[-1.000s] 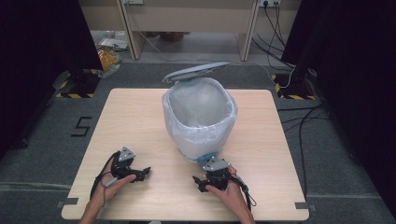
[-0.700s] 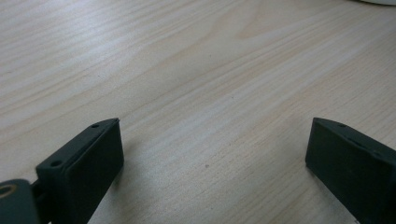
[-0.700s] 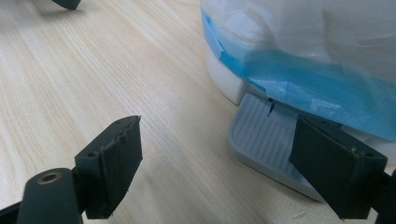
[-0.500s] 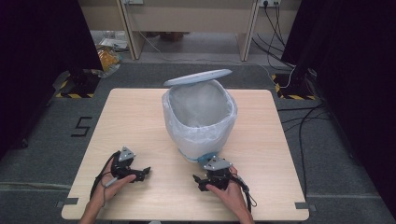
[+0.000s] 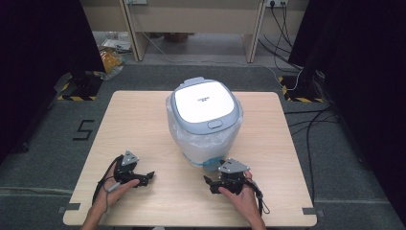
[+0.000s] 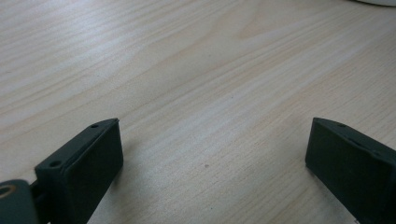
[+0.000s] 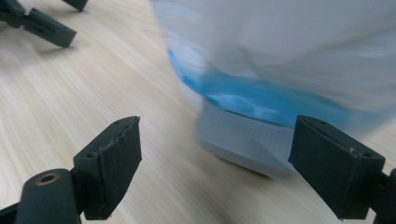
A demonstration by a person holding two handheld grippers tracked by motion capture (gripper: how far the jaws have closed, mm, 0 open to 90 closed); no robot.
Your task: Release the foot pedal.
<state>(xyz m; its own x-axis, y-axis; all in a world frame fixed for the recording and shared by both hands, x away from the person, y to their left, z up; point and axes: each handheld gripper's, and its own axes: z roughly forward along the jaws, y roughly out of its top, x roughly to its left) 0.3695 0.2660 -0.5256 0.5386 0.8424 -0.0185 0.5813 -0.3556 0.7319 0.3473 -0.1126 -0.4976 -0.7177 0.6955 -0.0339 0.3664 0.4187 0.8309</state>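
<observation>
Now the bin [image 5: 205,125] stands mid-table [image 5: 143,120] with its lid [image 5: 205,104] down, while the left gripper [image 5: 146,178] and right gripper [image 5: 209,184] rest near the front edge, jaws spread and empty.

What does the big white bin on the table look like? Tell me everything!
The bin stands upright mid-table. Its lid is shut: glossy white on top, with a grey-blue rim and a small button at the front edge. A thin, crinkly whitish bag lines it and folds down over the outside of the walls. Low down, the right gripper view shows a blue band and a pale grey base resting on the wood. Nothing grips it; the right gripper sits open just before it.
</observation>
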